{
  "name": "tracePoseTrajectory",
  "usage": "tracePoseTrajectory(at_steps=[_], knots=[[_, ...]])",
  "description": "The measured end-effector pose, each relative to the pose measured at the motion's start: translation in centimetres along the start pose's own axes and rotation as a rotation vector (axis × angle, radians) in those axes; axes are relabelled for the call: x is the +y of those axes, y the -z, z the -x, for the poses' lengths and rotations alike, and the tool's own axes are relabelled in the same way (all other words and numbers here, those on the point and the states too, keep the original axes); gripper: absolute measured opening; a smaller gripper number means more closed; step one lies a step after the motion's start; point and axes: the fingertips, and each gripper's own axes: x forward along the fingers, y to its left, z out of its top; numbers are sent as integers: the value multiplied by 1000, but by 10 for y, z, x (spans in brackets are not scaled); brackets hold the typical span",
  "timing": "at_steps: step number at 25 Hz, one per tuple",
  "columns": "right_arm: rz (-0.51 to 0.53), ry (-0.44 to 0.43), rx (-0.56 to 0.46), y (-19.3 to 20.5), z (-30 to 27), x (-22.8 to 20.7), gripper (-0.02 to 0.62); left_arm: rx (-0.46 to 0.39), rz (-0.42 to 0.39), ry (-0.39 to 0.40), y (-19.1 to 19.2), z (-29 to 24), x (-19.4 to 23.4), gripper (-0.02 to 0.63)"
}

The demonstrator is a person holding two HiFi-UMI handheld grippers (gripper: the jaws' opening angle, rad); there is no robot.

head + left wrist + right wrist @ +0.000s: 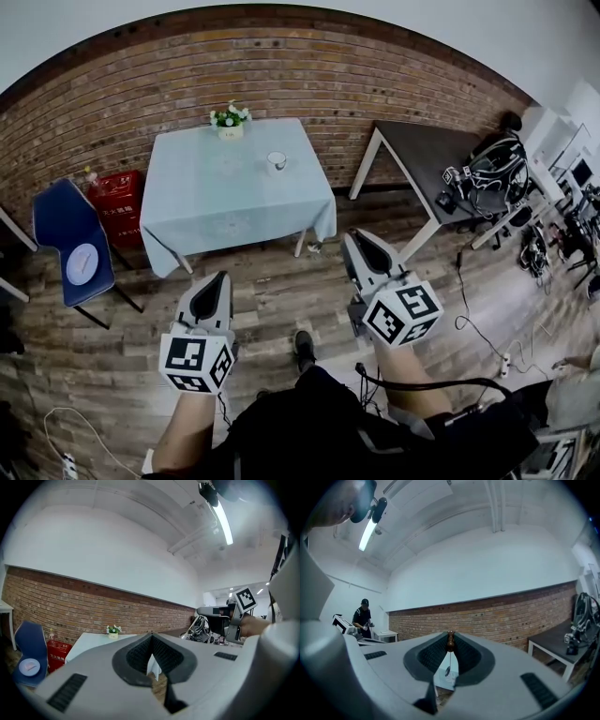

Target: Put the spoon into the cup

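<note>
A small white cup [276, 161] stands on a table with a pale blue cloth [216, 202], far ahead against the brick wall. My right gripper [352, 236] points level toward it, well short of the table. In the right gripper view this gripper [450, 637] is shut on the brown handle of a spoon [449, 644], whose metal bowl hangs down below the tips. My left gripper [221, 277] is held level at the left, also short of the table. Its tips [151, 637] meet with nothing between them. The cup is hidden in both gripper views.
A pot of flowers [230, 119] stands at the table's back edge. A blue chair with a white plate [75, 248] and a red box [117, 206] are at the left. A dark table with gear [431, 155] and floor cables [487, 328] lie right. A person [362, 618] stands far off.
</note>
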Motion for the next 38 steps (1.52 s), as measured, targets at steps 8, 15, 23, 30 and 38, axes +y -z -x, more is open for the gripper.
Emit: tracePoseTrajectory(at_steps=[8,15,23,30,38], knots=[[-21,-39,-35,-8,-51,-40,52,12,-14,-31,-6,-56,15,10],[-26,-64,-36,-17,-94,-79,52,40,-9,-50,-9,-114,25,9],[-40,-89,-19,-18,-131,-118,52,86,6,-93,-4,-165,35,10],[-53,-99,-12,-14,-147,-163,52,107,-7,-89,0,-212,25,10],[-67,-144,-30,-24,-161,-208,52,139,-33,-73,5,-266,4,11]])
